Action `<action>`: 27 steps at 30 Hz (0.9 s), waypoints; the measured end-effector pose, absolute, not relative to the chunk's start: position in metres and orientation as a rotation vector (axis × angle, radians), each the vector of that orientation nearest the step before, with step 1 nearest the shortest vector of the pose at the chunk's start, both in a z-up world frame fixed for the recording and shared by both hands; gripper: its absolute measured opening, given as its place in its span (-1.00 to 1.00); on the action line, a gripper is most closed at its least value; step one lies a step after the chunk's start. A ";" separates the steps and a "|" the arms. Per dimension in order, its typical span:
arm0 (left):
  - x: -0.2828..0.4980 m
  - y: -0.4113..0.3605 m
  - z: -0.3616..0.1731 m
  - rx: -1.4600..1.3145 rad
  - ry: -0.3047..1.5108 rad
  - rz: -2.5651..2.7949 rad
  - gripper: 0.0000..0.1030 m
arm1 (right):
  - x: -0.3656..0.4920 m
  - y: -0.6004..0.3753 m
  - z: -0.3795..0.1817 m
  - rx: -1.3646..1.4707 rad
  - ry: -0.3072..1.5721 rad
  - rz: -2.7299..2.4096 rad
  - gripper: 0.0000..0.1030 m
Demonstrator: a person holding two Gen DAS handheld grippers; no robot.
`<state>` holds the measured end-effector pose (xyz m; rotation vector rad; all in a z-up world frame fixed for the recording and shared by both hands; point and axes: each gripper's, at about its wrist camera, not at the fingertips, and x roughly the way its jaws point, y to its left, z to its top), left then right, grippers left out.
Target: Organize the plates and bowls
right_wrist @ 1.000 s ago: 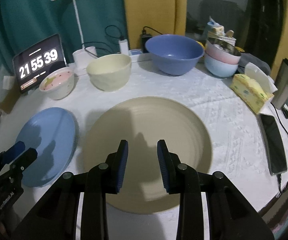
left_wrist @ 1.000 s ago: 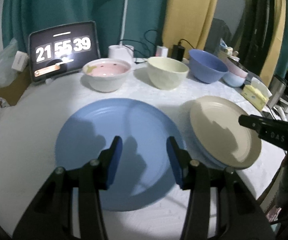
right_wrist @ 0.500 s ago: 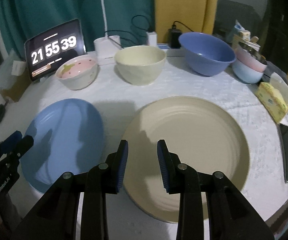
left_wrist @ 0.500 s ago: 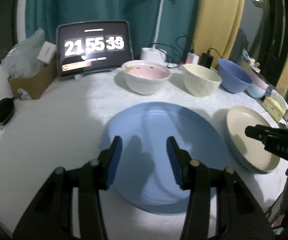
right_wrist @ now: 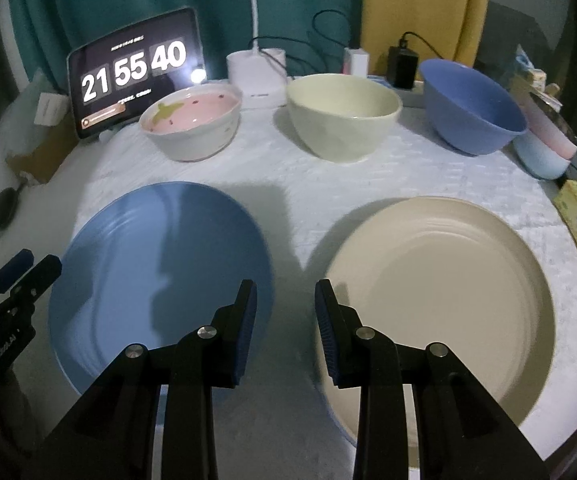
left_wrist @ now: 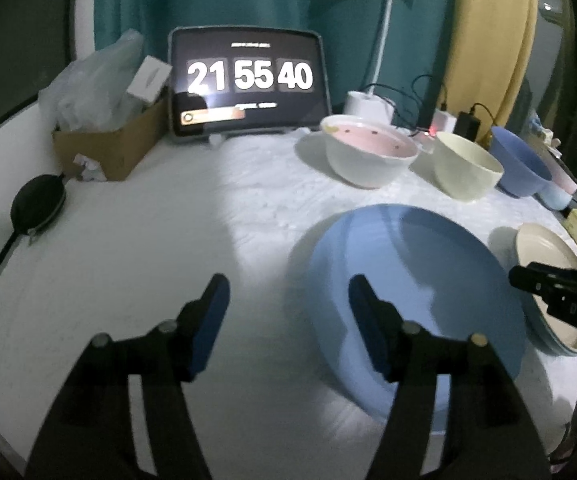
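- Left gripper [left_wrist: 288, 320] hangs empty over the table's [left_wrist: 148, 240] front edge, its jaws just widened to straddle the blue plate's [right_wrist: 160, 272] left rim without touching it.
- Right gripper [right_wrist: 284, 332], released and holding nothing, hovers over the gap between that plate and the beige plate [right_wrist: 440, 300].
- Along the back edge, the pink-lined bowl [right_wrist: 192, 124], cream bowl [right_wrist: 344, 114] and blue bowl [right_wrist: 472, 108] stand apart; nothing appears stacked yet.

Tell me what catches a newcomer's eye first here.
Two big plates lie side by side at the front of the table: a blue plate left, a beige plate right. Behind them stands a row of bowls, and a glowing clock lights the back left.
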<state>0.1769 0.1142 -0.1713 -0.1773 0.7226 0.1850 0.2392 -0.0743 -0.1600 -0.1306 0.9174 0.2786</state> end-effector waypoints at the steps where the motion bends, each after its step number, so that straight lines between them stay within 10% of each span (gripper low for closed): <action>1: 0.178 0.115 -0.173 -0.179 0.727 0.185 0.24 | 0.240 -0.072 -0.162 -0.132 0.920 0.280 -0.37; 21: 0.201 0.113 -0.196 -0.158 0.869 0.152 0.22 | 0.256 -0.054 -0.186 -0.141 0.983 0.313 -0.38; 27: 0.201 0.108 -0.196 -0.135 0.864 0.131 -0.09 | 0.254 -0.055 -0.186 -0.149 0.971 0.327 -0.38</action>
